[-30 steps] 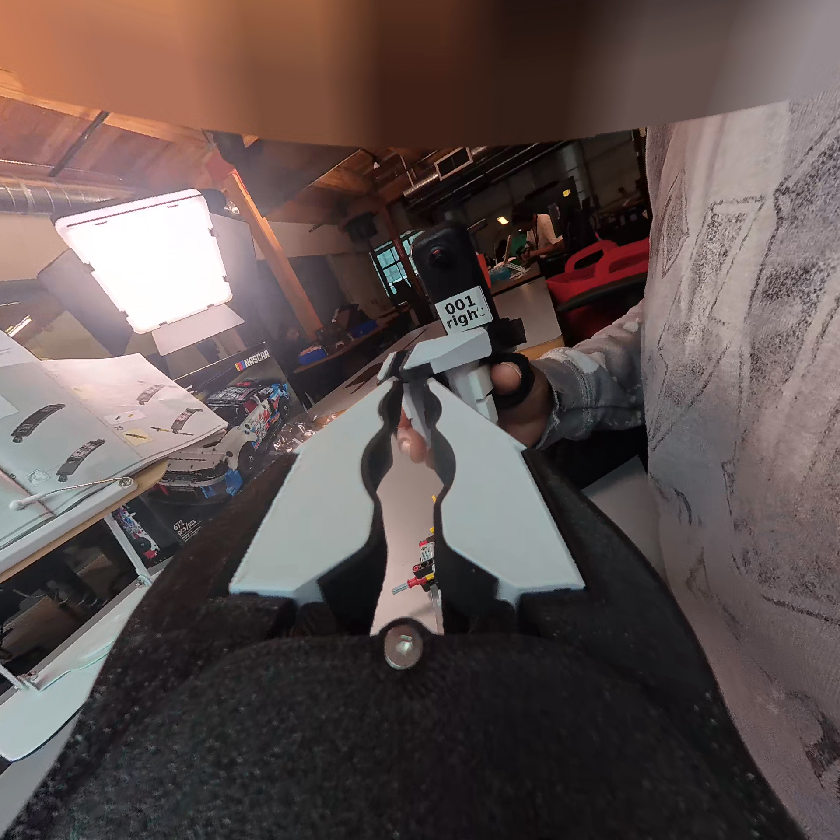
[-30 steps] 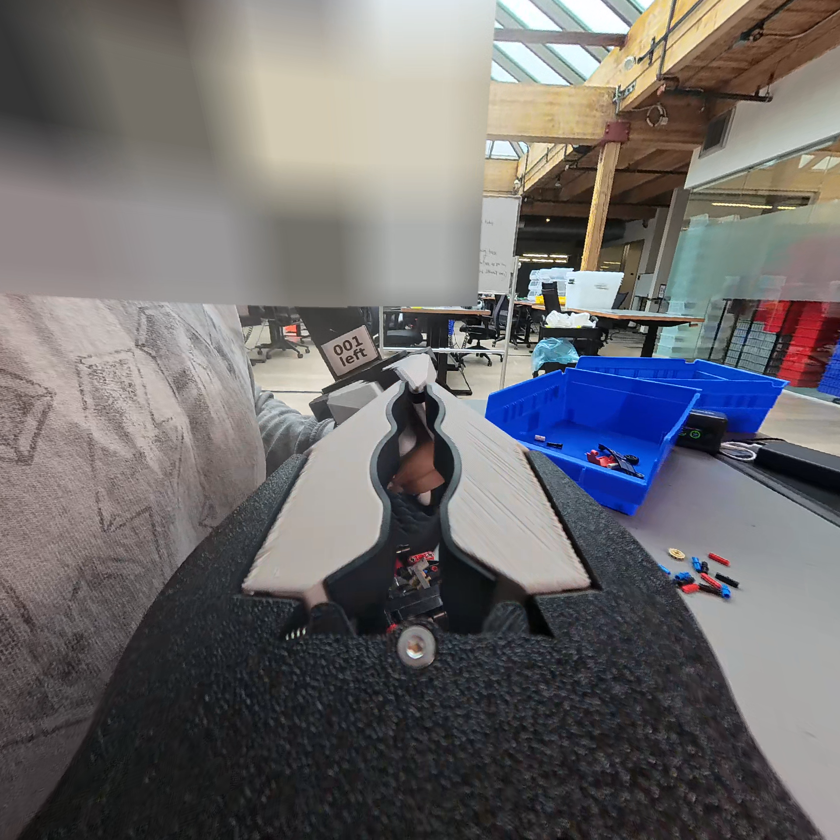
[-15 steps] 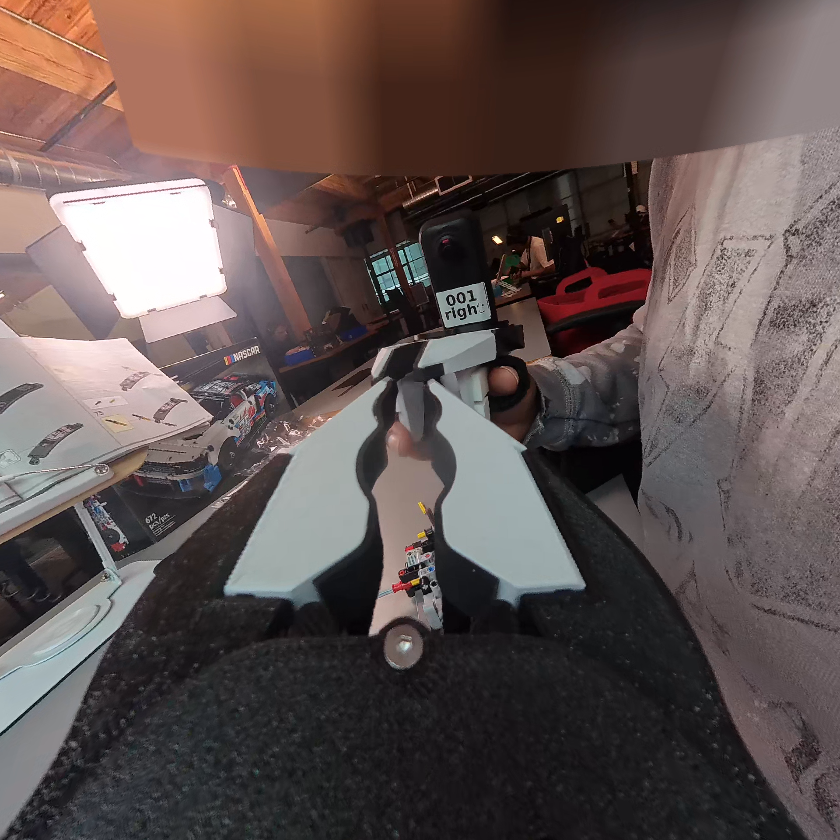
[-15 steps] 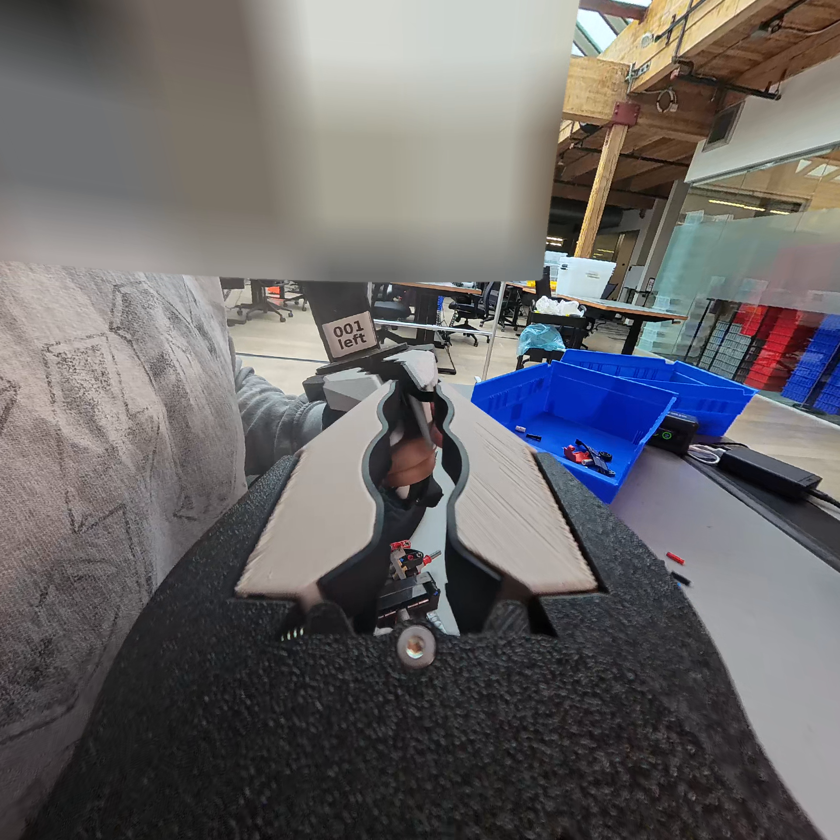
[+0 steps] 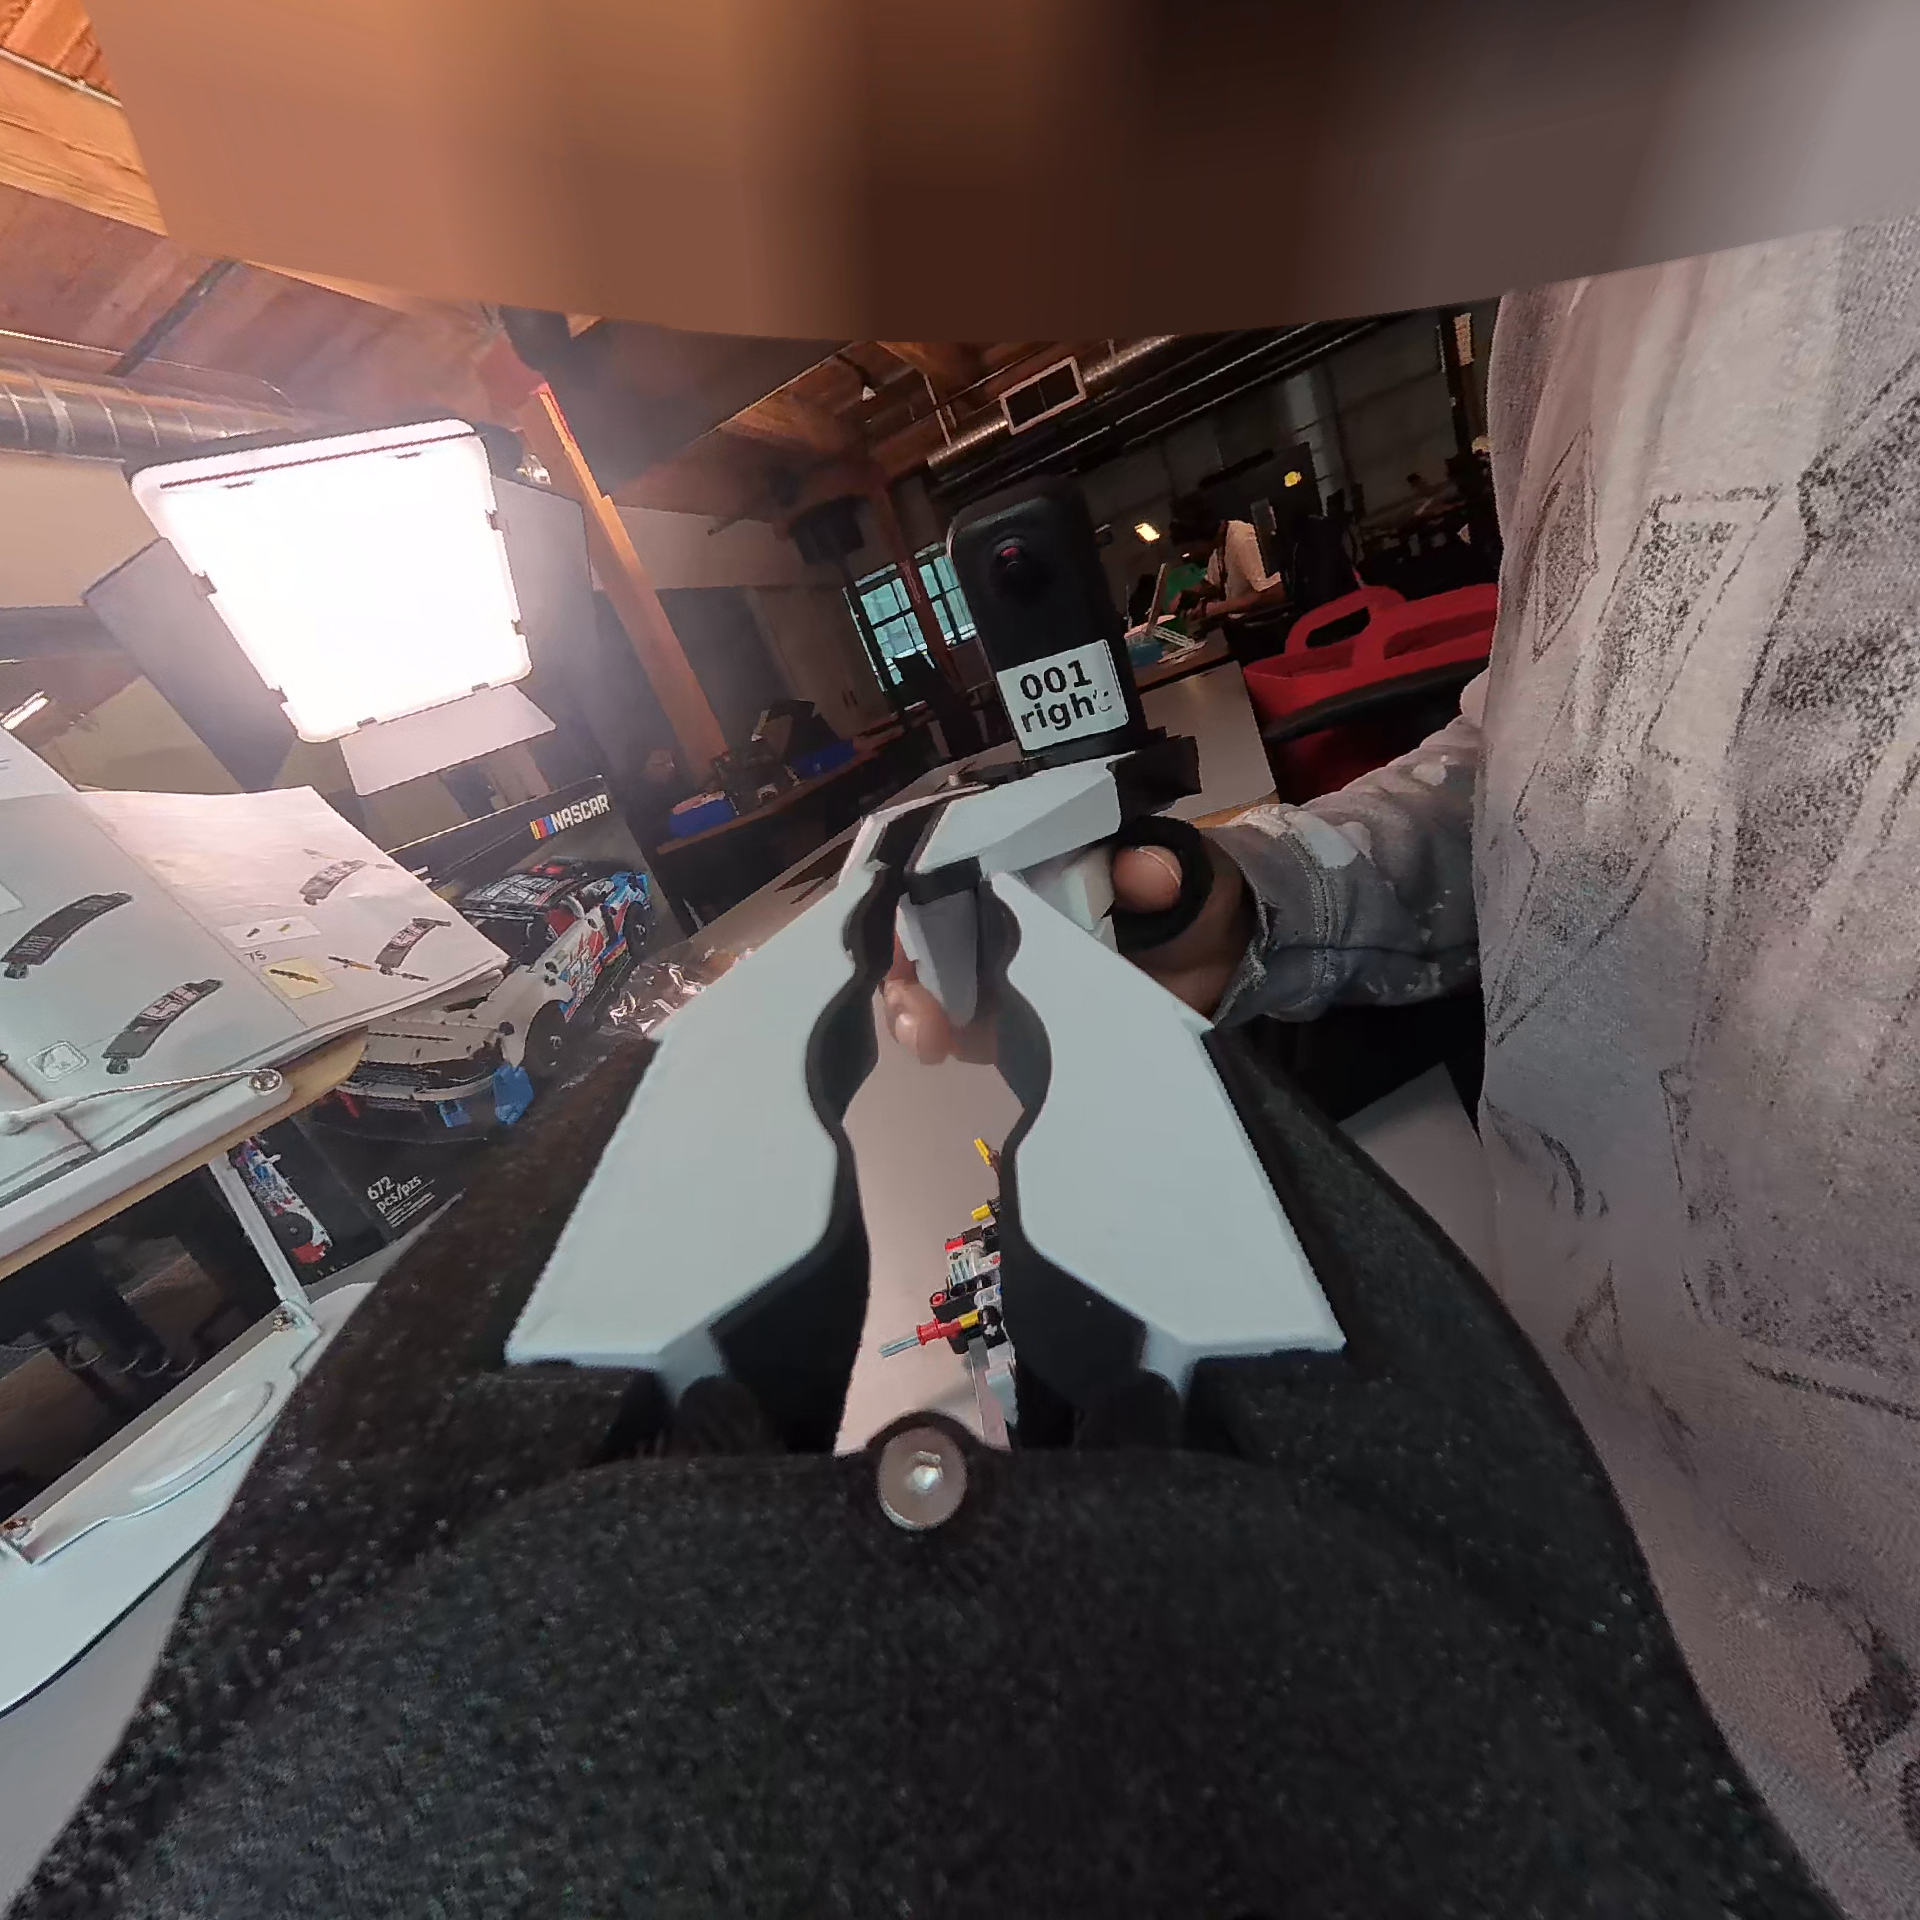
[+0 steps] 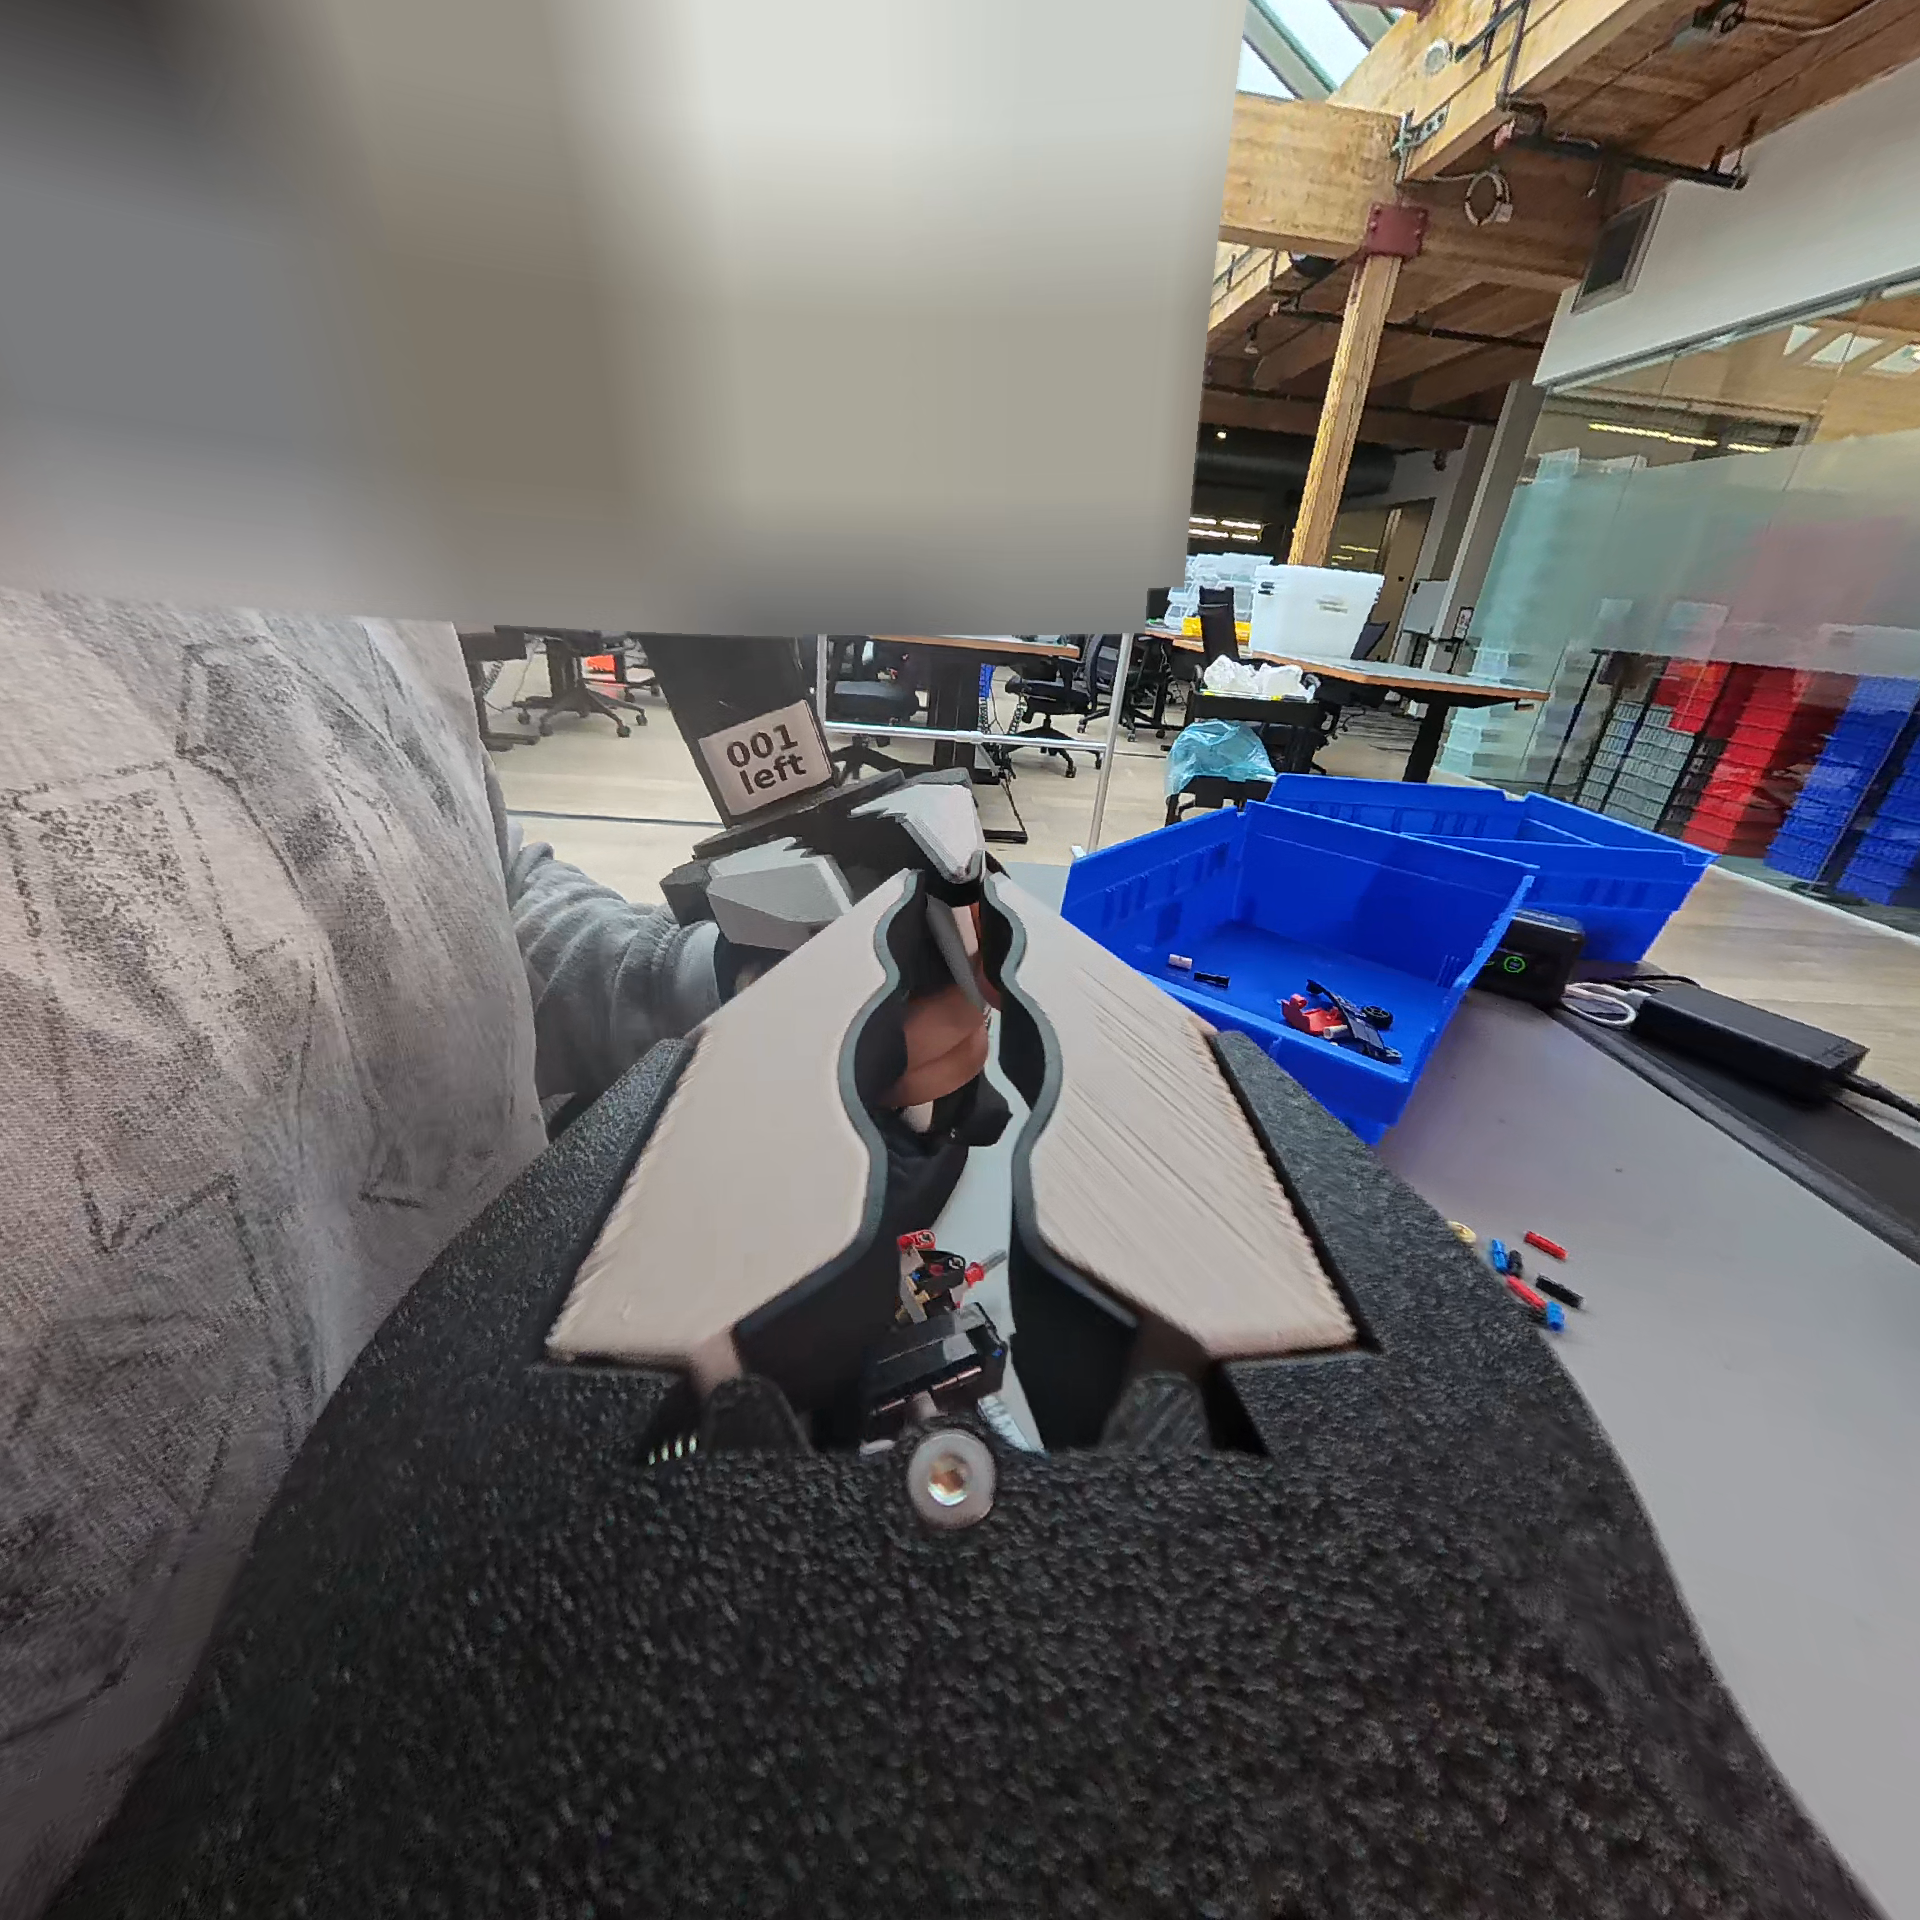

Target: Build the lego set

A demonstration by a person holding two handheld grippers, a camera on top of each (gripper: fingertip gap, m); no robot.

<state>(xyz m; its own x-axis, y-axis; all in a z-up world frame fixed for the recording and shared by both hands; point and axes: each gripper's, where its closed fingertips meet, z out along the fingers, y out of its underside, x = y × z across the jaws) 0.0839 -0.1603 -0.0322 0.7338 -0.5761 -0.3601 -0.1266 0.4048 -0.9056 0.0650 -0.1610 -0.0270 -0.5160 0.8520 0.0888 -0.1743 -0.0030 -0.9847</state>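
A small Lego assembly [image 5: 971, 1288] of black, grey and red parts lies on the grey table [image 5: 914, 1143]. It shows through the gap between my fingers, and likewise in the right wrist view [image 6: 935, 1309]. My left gripper [image 5: 935, 868] and right gripper [image 6: 951, 883] hover above it, pointing at each other, tips almost meeting. The jaws of each stand nearly closed, with a narrow slit at the tips. I see nothing held in either. The right gripper's tips [image 5: 935, 977] show behind the left gripper's slit, and the left gripper's tips [image 6: 961, 971] behind the right's.
An open instruction booklet [image 5: 208, 935] on a stand, the set's box [image 5: 520, 987] and a bright light panel [image 5: 332, 582] are on the left. A blue bin [image 6: 1299, 935] with parts, loose pins [image 6: 1527, 1273] and a power brick [image 6: 1745, 1039] are on the right. The person's torso [image 5: 1714, 1039] is close. The grippers are tip to tip, or close to it.
Both grippers stay tip to tip and sway slightly together above the table. The jaw gaps look unchanged. The Lego assembly stays on the table.
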